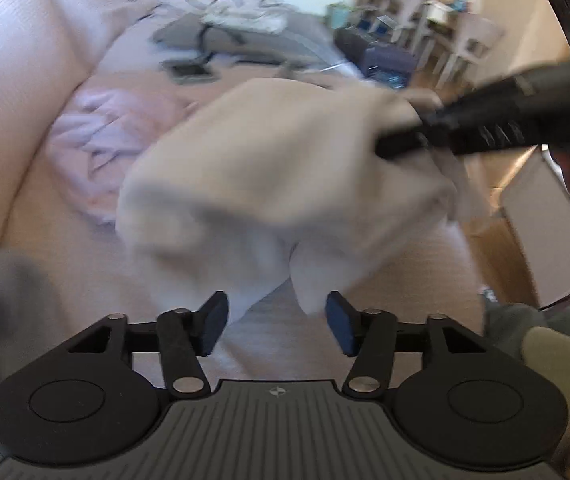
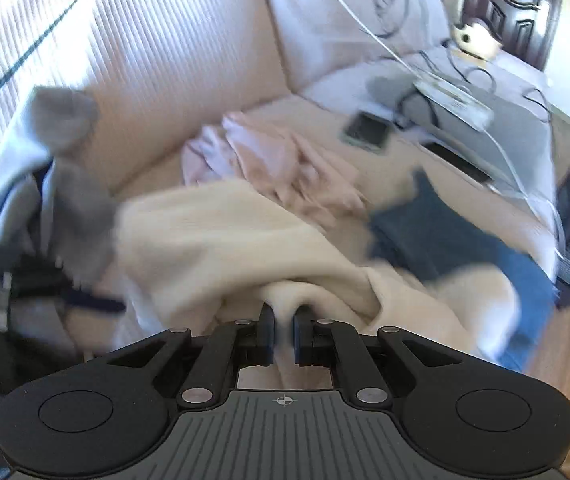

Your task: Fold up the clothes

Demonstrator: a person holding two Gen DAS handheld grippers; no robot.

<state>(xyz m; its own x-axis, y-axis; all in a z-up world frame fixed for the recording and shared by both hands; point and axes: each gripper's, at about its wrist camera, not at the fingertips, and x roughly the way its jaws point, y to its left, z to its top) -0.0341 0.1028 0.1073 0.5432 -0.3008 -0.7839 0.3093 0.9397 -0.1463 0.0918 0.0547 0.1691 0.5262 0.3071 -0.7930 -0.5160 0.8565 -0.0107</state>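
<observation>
A cream garment (image 1: 285, 168) hangs bunched above the sofa seat, blurred by motion. My right gripper (image 2: 284, 330) is shut on a fold of this cream garment (image 2: 221, 240), and its black body (image 1: 485, 124) shows at the upper right of the left wrist view, pinching the cloth's far corner. My left gripper (image 1: 277, 324) stands open just below the garment's hanging lower edge, with nothing between its blue pads (image 1: 215, 322). In the right wrist view the left gripper (image 2: 85, 302) appears dark and blurred at the far left.
A crumpled pink garment (image 2: 285, 164) lies on the sofa seat (image 1: 45, 220) behind the cream one. Grey clothing (image 2: 57, 152) is draped at the left. A dark blue garment (image 2: 445, 236), a phone (image 2: 367, 130), cables and a laptop bag (image 1: 381, 60) lie farther along.
</observation>
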